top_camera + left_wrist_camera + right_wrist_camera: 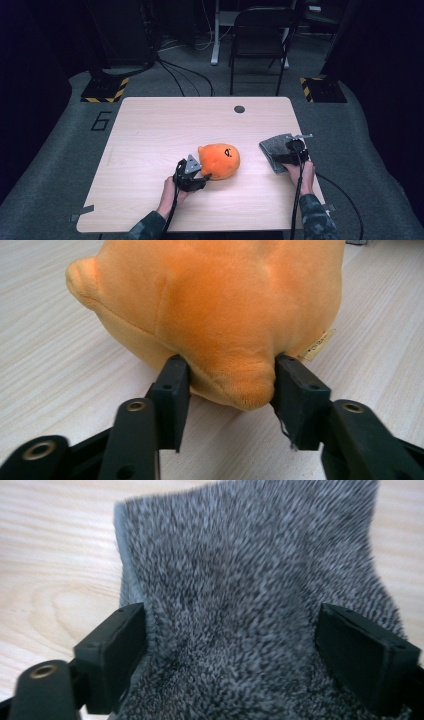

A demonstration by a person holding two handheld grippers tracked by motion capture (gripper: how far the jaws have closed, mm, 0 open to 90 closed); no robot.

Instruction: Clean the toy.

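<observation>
A rounded orange plush toy (220, 160) with a small dark face mark lay at the middle of the pale wooden table (150, 130), and the left gripper (196, 176), just below and left of it in the high view, was clenched on a soft bulge at its near edge. That hold looked meant to pin or drag the toy, since only a fold of fabric sat between the jaws. At the right of that frame the right gripper (289, 156) rested on a folded grey fuzzy cloth (275, 146) near the table's right edge.

The left gripper view showed what the high view could not: the pinched fabric and a small sewn label (318, 345) at the right. The right gripper view showed the cloth's nap bunching between widely parted jaws, which touched its sides; whether they truly gripped it I could not tell.
</observation>
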